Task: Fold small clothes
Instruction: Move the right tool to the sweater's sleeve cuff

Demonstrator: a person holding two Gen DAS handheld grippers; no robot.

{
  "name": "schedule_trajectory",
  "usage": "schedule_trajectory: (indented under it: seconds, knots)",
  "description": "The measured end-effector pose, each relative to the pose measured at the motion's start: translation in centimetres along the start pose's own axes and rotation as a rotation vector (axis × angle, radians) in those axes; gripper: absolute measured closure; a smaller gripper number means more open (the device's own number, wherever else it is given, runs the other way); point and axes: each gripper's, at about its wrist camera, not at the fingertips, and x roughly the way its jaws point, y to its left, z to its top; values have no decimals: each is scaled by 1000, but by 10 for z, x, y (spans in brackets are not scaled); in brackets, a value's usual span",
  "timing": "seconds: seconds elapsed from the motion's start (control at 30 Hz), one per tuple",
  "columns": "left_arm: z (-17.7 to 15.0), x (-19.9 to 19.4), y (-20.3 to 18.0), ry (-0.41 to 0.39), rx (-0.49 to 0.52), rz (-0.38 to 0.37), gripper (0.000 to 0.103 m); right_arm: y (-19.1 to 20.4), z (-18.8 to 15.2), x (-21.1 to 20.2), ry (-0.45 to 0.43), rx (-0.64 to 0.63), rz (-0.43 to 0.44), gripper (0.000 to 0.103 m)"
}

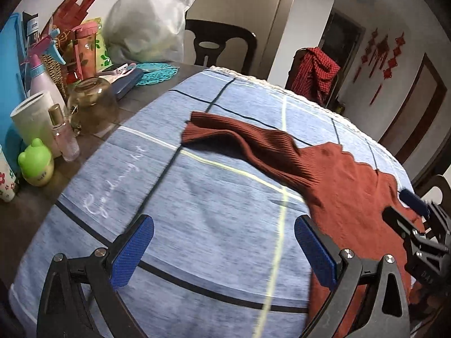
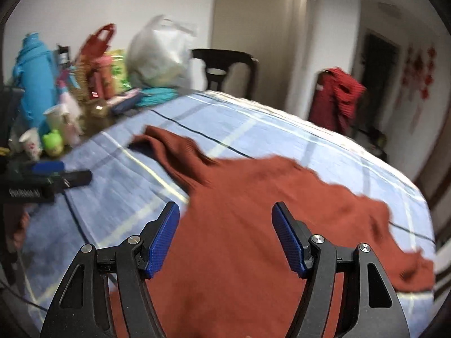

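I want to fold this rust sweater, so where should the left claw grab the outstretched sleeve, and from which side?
Grip the ribbed cuff at the sleeve's far end, coming from the left over the blue cloth. The sleeve lies flat and extended, its cuff edge free, so it could fold back across the sweater.

Both wrist cams sit low and close over the blue checked cloth [image 1: 214,225], looking forward between their own fingers. They share the rust-red ribbed knit sweater [image 1: 332,174] [image 2: 239,225] and clutter along the bench's left edge.
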Motion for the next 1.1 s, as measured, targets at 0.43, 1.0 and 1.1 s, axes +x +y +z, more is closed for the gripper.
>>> schedule_trajectory:
  seconds: [0.43, 1.0, 1.1]
  knots:
    - [9, 13, 50, 28, 4, 68, 2, 70, 51, 88, 41, -172, 136, 47]
    - [18, 32, 90, 61, -64, 57, 2, 133, 80, 187, 144, -432, 240, 58]
    - [20, 35, 94, 66, -73, 49, 2, 140, 80, 195, 146, -463, 215, 64]
